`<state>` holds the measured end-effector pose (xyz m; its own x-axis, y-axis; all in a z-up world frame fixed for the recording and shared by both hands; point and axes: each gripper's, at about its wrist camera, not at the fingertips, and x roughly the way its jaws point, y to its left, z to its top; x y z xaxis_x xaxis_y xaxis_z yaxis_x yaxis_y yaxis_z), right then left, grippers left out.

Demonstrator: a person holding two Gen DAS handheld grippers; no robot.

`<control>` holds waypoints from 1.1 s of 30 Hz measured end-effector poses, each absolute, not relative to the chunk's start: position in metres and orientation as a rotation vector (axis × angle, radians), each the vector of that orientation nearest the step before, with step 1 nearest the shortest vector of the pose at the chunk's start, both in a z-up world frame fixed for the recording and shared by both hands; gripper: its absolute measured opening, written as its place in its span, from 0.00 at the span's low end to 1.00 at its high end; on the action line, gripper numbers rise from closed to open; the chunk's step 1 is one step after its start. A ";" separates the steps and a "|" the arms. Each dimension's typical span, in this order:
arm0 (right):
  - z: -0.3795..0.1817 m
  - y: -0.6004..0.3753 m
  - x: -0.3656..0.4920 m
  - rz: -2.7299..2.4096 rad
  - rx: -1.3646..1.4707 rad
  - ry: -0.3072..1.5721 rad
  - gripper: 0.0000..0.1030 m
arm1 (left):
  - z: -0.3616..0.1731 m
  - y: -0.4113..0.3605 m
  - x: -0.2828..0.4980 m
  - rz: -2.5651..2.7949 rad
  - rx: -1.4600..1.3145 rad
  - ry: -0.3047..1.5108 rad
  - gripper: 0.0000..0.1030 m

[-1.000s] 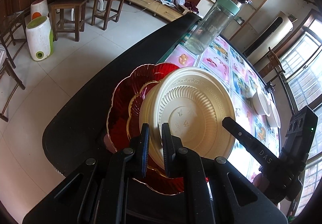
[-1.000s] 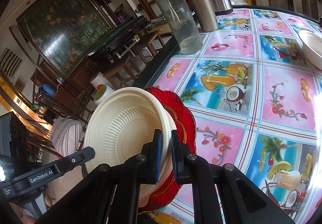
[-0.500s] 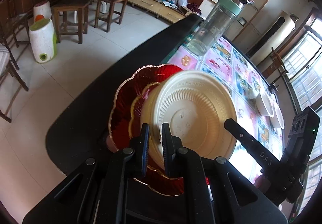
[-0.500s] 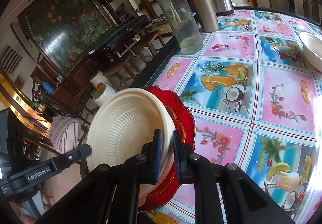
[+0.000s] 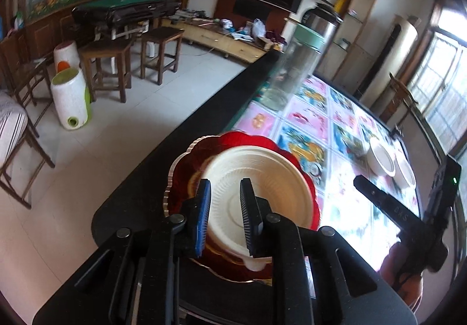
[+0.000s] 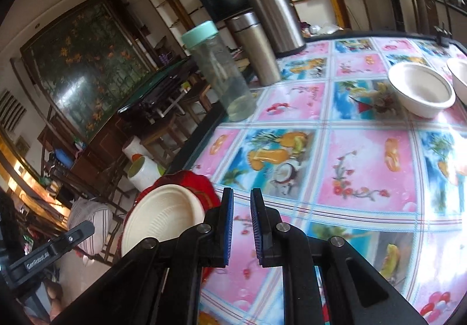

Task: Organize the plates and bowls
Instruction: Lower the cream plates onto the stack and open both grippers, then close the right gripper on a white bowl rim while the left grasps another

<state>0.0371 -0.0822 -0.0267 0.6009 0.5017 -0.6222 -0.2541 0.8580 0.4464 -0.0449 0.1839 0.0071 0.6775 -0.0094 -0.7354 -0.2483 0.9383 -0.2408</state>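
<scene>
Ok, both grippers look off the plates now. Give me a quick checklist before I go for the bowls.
1. Left gripper released: ok, jaws apart, nothing pinched.
2. Right gripper released: ok, jaws apart, only tablecloth between them.
3. Cream plate stacked on red plate: ok, it sits inside the red rim.
4. Stack fully supported: cannot tell, it lies at the table edge and the near rim is hidden.
5. Bowls reachable: ok, two upright, side by side at the far right.
6. Path clear of the clear bottle: ok, it stands far left.
</scene>
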 end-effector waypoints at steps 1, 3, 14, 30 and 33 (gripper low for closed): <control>-0.031 -0.088 0.039 0.439 0.343 0.827 0.14 | 0.006 0.179 -0.044 0.128 -0.323 0.824 0.17; -0.038 -0.096 0.043 0.429 0.366 0.848 0.14 | 0.004 0.167 -0.042 0.105 -0.301 0.833 0.17; -0.061 -0.133 0.046 0.382 0.393 0.874 0.15 | -0.005 0.084 -0.024 -0.036 -0.166 0.900 0.45; -0.060 -0.277 0.061 0.143 0.440 0.857 0.16 | -0.045 -0.057 0.048 -0.309 -0.098 1.145 0.54; -0.051 -0.304 0.073 0.101 0.441 0.847 0.16 | -0.042 -0.071 0.069 -0.326 -0.111 1.170 0.54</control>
<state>0.0728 -0.3039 -0.0513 0.6634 0.2590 -0.7020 0.0868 0.9053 0.4159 0.0690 -0.0714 -0.0423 0.3500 -0.3082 -0.8846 0.1932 0.9478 -0.2537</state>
